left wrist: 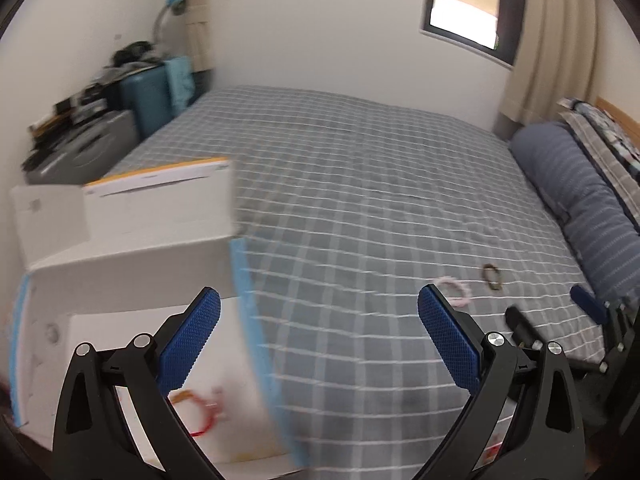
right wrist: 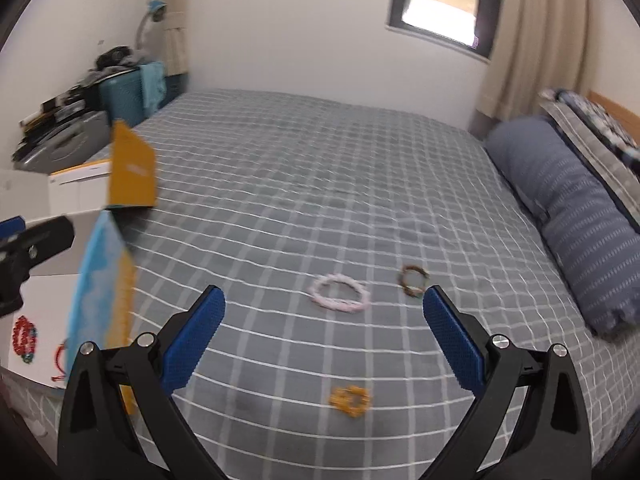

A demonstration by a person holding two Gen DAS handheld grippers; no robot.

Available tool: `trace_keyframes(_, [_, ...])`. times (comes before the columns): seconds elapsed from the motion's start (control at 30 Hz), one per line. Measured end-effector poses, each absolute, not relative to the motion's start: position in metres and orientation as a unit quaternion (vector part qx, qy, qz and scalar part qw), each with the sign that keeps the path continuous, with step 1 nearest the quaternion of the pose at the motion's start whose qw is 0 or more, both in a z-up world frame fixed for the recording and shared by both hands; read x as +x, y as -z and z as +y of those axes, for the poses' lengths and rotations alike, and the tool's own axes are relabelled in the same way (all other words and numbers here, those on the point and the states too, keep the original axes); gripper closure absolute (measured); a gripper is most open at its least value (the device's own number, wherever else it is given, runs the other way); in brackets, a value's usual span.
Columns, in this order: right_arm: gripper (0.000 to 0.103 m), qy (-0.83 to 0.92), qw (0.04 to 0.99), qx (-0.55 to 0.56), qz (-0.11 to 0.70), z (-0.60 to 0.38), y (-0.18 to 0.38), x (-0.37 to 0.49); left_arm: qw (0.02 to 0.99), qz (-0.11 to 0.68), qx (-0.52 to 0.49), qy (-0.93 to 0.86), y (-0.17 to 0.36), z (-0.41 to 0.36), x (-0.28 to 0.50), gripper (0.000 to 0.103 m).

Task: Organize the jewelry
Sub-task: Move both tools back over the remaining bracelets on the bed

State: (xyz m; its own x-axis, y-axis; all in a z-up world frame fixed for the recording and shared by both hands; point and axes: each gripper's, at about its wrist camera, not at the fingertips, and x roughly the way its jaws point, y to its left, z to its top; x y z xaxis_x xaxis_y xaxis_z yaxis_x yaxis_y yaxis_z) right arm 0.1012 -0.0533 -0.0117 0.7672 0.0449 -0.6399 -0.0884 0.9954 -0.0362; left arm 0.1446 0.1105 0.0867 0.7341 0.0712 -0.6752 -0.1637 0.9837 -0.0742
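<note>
A pink bead bracelet (right wrist: 339,293) lies on the grey checked bed, a brown bracelet (right wrist: 413,280) to its right and a yellow one (right wrist: 349,400) nearer me. My right gripper (right wrist: 324,340) is open and empty, above the bed between the pink and yellow bracelets. An open white box (left wrist: 132,264) stands at the left with red and orange bracelets (left wrist: 198,410) inside; red beads (right wrist: 24,338) show in it in the right wrist view. My left gripper (left wrist: 320,340) is open and empty over the box's right wall. The pink (left wrist: 454,289) and brown (left wrist: 492,277) bracelets also show in the left wrist view.
A blue striped bolster pillow (right wrist: 568,216) lies along the bed's right side. A teal suitcase (left wrist: 146,96) and cluttered grey cases stand beyond the bed's far left corner. The box's yellow flap (right wrist: 132,172) stands up. The right gripper (left wrist: 560,320) shows at the left wrist view's right edge.
</note>
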Motion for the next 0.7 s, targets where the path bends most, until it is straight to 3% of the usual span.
trace_keyframes(0.3, [0.008,-0.025,0.925,-0.023,0.379,-0.108,0.053,0.112,0.910,0.412,-0.051,0.001,-0.038,0.024,0.241,0.006])
trace_keyframes(0.7, [0.008,-0.045,0.899,-0.012,0.436,-0.116,0.109,0.118,0.878,0.478,-0.005,-0.029,0.072,-0.012,0.321,0.006])
